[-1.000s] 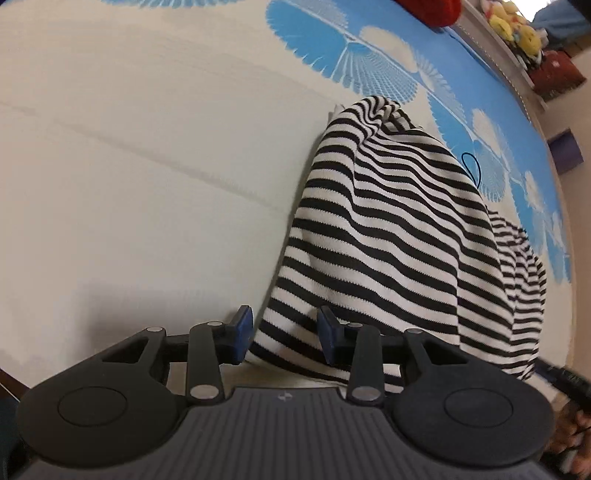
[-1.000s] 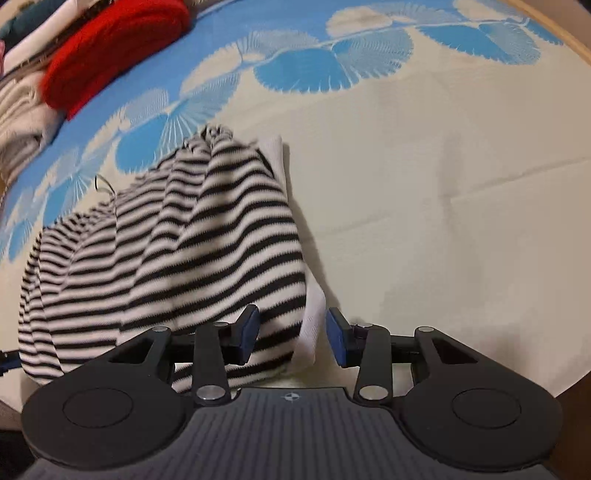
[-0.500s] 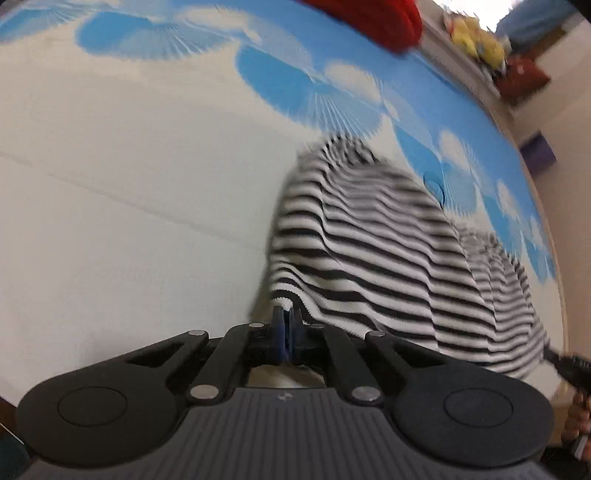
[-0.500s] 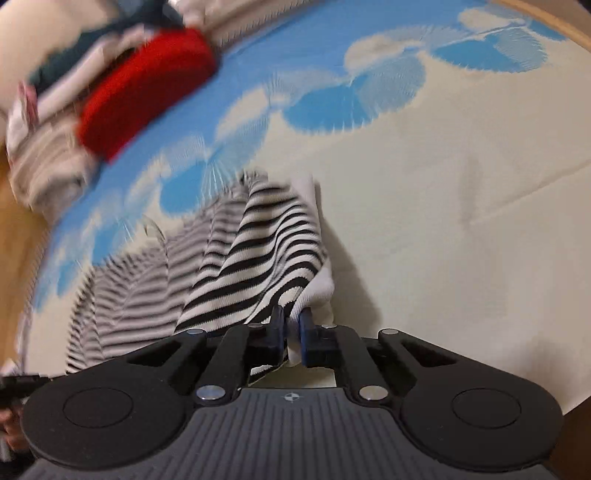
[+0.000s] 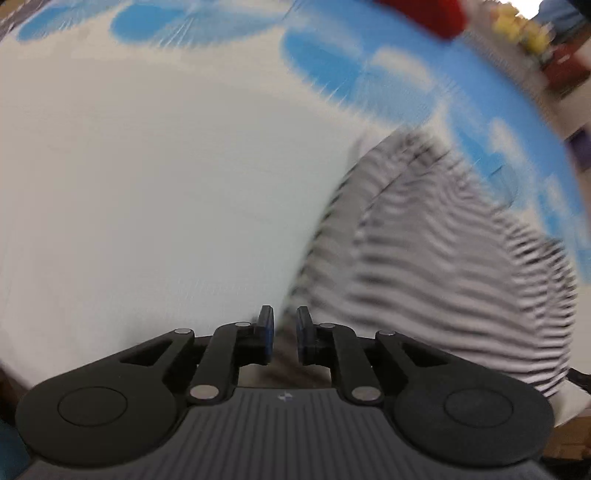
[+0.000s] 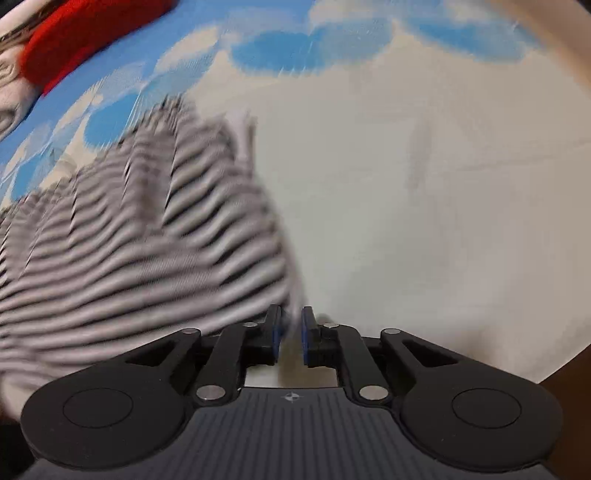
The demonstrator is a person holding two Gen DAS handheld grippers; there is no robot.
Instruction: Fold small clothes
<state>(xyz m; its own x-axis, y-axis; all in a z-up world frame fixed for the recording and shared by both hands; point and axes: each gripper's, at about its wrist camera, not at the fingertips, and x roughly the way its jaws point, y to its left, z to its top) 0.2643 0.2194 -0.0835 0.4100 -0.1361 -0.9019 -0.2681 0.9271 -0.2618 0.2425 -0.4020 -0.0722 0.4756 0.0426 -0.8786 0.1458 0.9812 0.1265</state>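
Both views are blurrier than half a second ago. The left gripper (image 5: 283, 334) and right gripper (image 6: 291, 334), then clamped, are opening, striped garment (image 5: 436, 258) edge between each.

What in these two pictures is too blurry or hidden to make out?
- Striped garment: motion blur in both views; its type and folds are unreadable.
- Left gripper, right gripper: jaws opening, cloth between; contact blurred.
- Red item: cut off by the frame edge.
- Yellow things: too small, blurred.
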